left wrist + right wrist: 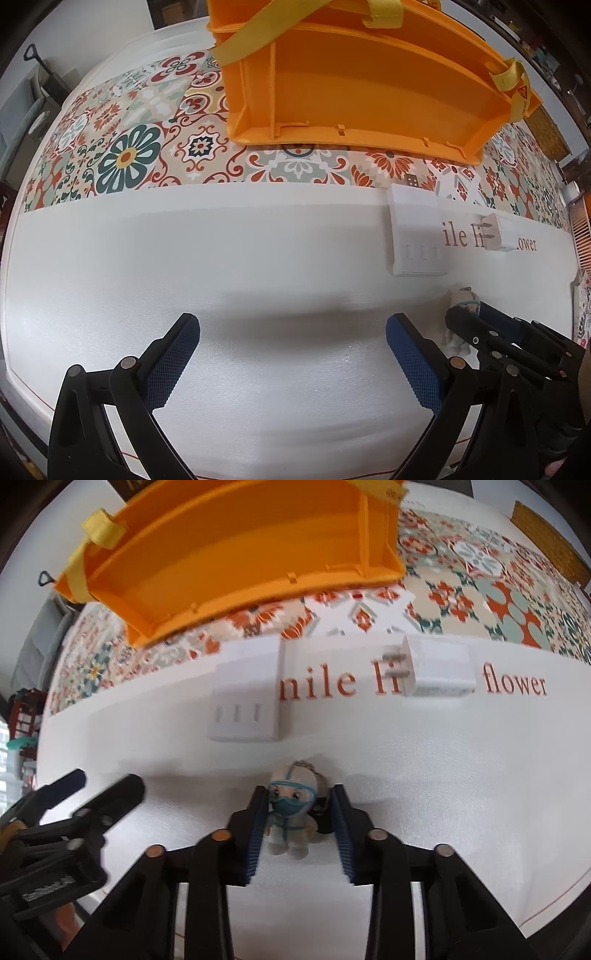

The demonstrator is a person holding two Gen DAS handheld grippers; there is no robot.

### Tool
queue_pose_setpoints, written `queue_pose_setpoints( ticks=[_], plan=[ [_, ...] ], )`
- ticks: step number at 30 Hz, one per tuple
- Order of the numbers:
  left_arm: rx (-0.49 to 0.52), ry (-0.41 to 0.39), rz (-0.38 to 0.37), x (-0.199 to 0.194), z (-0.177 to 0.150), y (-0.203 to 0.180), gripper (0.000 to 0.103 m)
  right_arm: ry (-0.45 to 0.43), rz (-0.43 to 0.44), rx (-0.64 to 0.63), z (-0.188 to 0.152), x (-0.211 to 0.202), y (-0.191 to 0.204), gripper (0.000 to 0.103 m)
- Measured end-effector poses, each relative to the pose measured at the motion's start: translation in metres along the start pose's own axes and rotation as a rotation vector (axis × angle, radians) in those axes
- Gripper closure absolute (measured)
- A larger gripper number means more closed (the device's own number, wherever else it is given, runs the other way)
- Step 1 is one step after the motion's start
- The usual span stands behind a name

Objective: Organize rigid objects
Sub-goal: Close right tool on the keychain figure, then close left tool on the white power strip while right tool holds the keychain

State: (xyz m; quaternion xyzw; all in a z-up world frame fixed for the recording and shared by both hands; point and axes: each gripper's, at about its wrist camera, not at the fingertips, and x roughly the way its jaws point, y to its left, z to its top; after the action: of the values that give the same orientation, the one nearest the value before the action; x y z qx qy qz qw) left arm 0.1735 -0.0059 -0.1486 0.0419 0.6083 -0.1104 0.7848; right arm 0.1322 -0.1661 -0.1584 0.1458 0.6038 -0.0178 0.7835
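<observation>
Right gripper fingers clenched around a doll on the table's white near strip. Left gripper fingers spread wide, holding nothing. White socket and plug lie farther in; orange bin near the far edge.

Orange bin, yellow straps. Desk cloth: white, red-teal floral tile band, red lettering. White chargers. Figurine: white suit, teal mask.
</observation>
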Motion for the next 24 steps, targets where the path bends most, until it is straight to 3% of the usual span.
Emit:
queue_pose_setpoints(
  ticks=[24],
  plan=[
    [0.071, -0.012, -0.03, 0.003, 0.009, -0.029, 0.0, -0.021, 0.022, 0.027, 0.001, -0.011, -0.017, 0.074]
  ],
)
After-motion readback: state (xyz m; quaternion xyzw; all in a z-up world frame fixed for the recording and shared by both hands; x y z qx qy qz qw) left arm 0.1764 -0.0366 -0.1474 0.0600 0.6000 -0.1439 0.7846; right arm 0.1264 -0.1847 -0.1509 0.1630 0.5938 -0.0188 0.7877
